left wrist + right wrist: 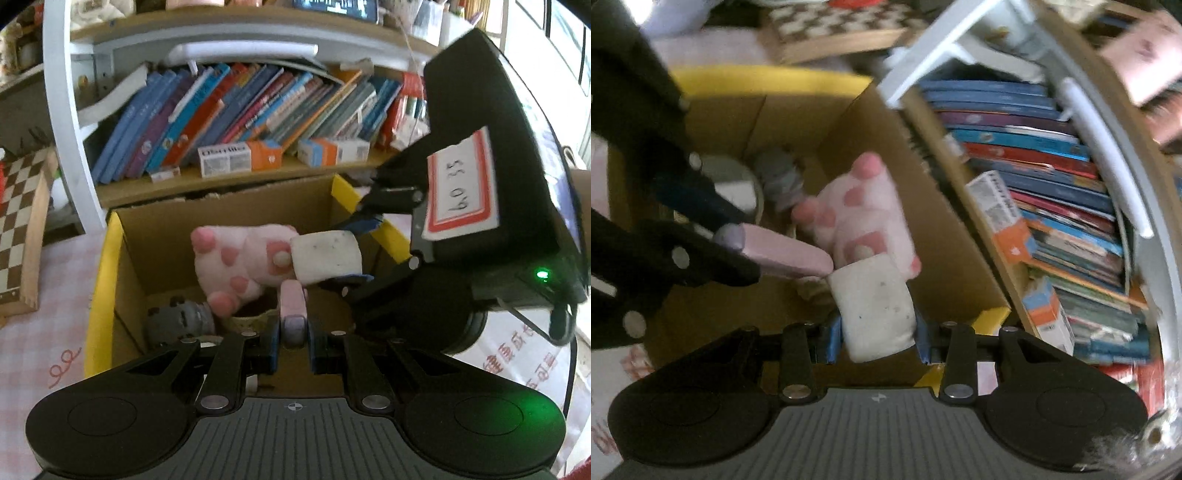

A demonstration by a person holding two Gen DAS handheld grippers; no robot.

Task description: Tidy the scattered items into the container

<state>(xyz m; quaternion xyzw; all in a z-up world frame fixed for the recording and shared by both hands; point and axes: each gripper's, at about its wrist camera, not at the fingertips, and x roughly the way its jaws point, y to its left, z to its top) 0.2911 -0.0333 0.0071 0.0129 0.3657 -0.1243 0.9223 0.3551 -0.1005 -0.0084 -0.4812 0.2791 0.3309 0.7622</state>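
Cardboard box (122, 266) yellow rim encloses both loaded hand-held grippers; floor crowded.

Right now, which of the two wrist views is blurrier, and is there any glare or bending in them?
Right wrist view: blurrier, the books and shelf frame smeared. Left wrist view: sharper on the cat-paw glove above the cardboard box, window glare top right. Both: fisheye bends straight edges.

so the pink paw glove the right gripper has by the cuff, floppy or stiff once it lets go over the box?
Probably floppy: the paw glove looks like plush, and the right gripper pinches its cuff inward. Likely light for its bulk. It should slump rather than roll, perhaps resting on the things already in the box.
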